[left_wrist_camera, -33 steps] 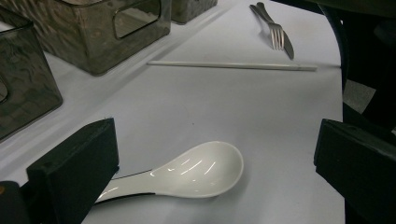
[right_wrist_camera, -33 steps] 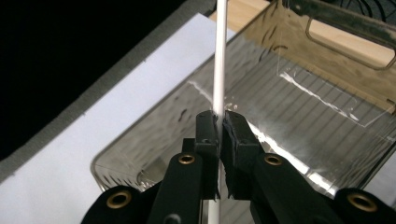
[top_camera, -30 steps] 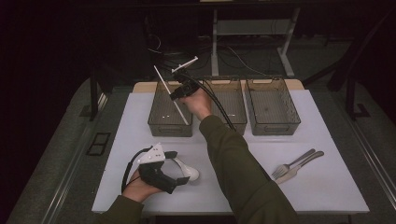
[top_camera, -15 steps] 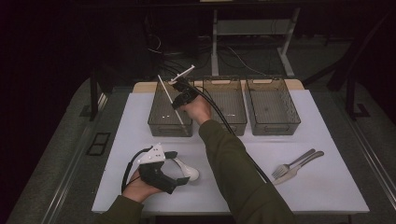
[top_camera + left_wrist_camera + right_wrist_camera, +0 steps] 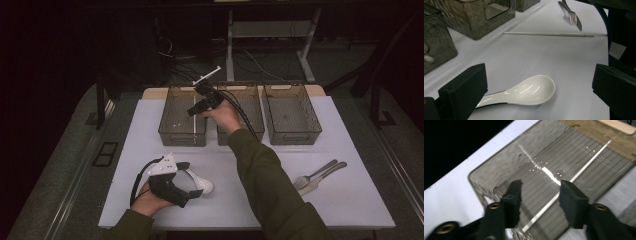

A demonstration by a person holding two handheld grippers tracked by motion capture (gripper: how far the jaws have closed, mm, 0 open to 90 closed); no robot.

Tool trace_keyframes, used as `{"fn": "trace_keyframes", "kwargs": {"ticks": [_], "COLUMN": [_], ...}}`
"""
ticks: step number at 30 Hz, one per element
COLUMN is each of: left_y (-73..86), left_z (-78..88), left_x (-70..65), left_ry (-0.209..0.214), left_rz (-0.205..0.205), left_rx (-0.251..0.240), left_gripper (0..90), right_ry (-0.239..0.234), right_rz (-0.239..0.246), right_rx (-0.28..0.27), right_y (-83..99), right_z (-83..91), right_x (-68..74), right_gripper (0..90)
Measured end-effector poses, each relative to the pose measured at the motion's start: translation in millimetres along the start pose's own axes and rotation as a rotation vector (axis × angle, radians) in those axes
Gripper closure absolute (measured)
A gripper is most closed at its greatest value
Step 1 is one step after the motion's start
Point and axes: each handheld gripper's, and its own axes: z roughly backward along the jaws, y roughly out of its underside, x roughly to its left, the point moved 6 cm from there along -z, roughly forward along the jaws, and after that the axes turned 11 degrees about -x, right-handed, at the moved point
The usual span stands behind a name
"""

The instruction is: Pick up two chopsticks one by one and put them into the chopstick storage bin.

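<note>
White table [image 5: 350, 210]: right gripper [image 5: 540, 195] jaws just opening, dropping the chopstick [image 5: 564, 187] into the left bin [image 5: 165, 127]; left gripper [image 5: 536, 97] jaws spread around the spoon [image 5: 524, 92], pick pending

A white-topped counter [image 5: 350, 210] carries three smoky clear bins in a row at its far edge, left [image 5: 182, 117], middle [image 5: 250, 107] and right [image 5: 291, 112]; a white spoon [image 5: 200, 184] lies near the front; a fork [image 5: 312, 177] and knife [image 5: 325, 175] lie together at right; a thin white stick [image 5: 549, 34] lies flat.
</note>
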Motion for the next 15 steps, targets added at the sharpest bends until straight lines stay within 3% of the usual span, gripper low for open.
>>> {"fn": "trace_keyframes", "kwargs": {"ticks": [9, 15], "left_y": [0.1, 0.6], "left_z": [0.3, -0.4], "left_x": [0.3, 0.6], "left_ry": [-0.006, -0.007], "left_rz": [0.003, 0.002], "left_rx": [0.0, 0.011], "left_gripper": [0.0, 0.0], "right_ry": [-0.041, -0.043], "right_rz": [0.045, 0.076], "right_rx": [-0.069, -0.071], "right_y": [9.0, 27.3], "right_z": [48.8, 72.1], "right_x": [-1.4, -6.4], "right_gripper": [40.4, 36.2]}}
